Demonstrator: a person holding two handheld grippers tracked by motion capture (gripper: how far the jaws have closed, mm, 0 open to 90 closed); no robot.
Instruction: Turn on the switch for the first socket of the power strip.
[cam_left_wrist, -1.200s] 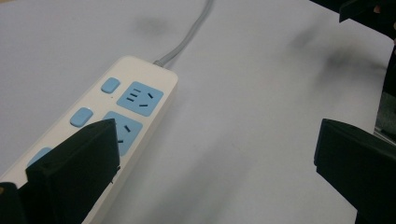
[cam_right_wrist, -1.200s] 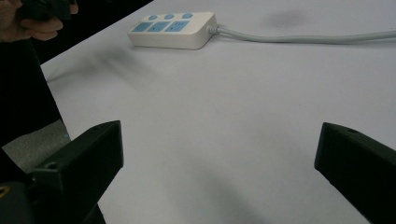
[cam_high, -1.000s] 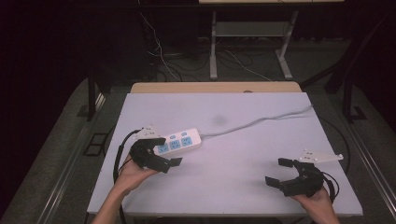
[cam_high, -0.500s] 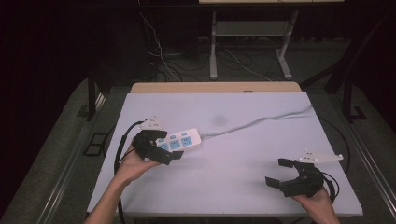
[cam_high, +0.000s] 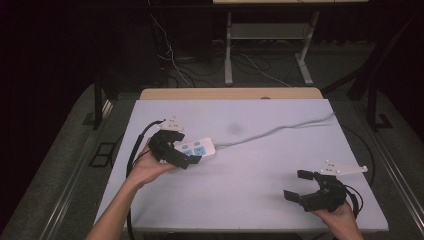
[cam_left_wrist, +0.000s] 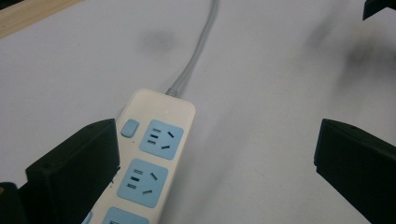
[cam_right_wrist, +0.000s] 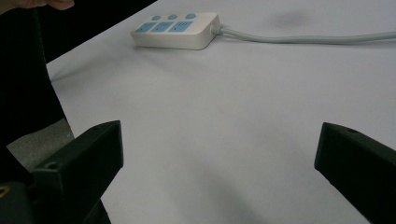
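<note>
White power strip (cam_high: 198, 149), flat on table

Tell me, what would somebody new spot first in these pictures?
Probably the white power strip with blue sockets, lying left of the middle of the pale table, its grey cable trailing toward the far right corner. The left gripper hovers right over it with jaws wide open. The right gripper, also open, sits near the table's front right corner.

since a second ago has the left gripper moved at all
Yes. The left gripper has moved up the table, away from the near edge, onto the power strip.
</note>
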